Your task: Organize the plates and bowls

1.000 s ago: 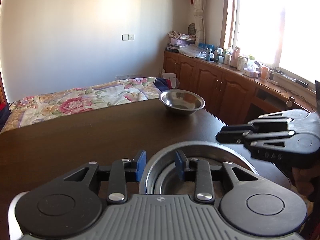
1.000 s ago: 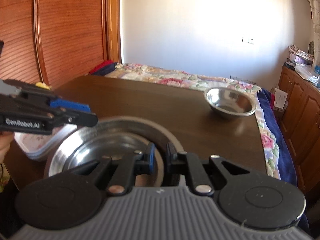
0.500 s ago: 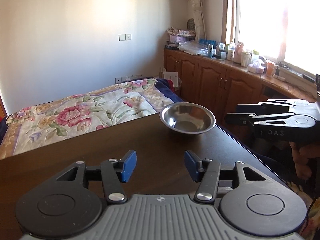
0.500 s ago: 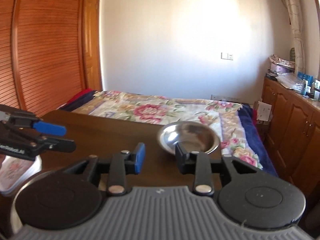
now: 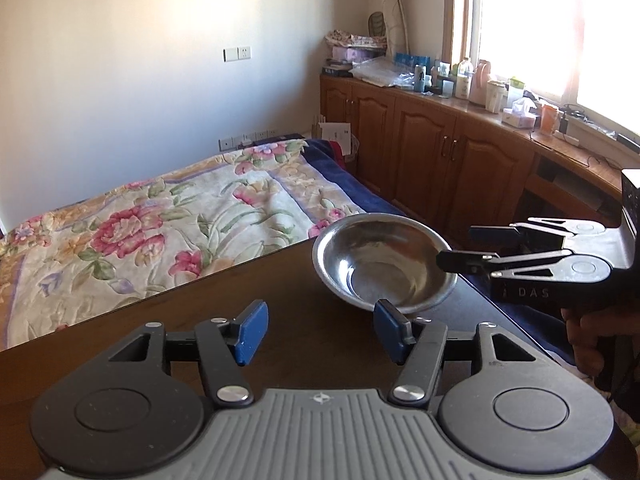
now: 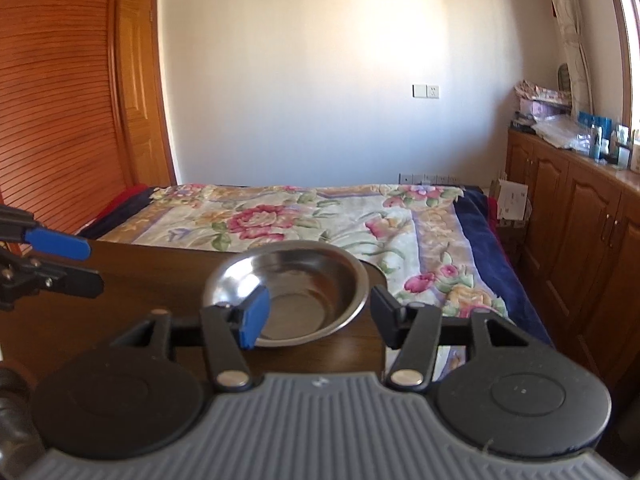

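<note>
A steel bowl (image 5: 384, 264) sits near the far right corner of the dark wooden table (image 5: 240, 320); it also shows in the right wrist view (image 6: 296, 292). My left gripper (image 5: 320, 330) is open and empty, just short of the bowl, its right finger at the bowl's near rim. My right gripper (image 6: 316, 316) is open and empty, its jaws spread either side of the bowl's near edge. The right gripper shows from the side in the left wrist view (image 5: 464, 248), at the bowl's right rim. The left gripper appears at the left edge of the right wrist view (image 6: 56, 260).
A bed with a floral cover (image 5: 152, 232) lies just beyond the table's far edge. Wooden cabinets (image 5: 460, 152) topped with bottles and boxes run along the right wall under a window. A wooden slatted door (image 6: 60, 120) is on the left.
Both grippers left the near steel plate and moved forward across the table to the far bowl. Their jaws have opened wider. The plate has dropped out of view.
</note>
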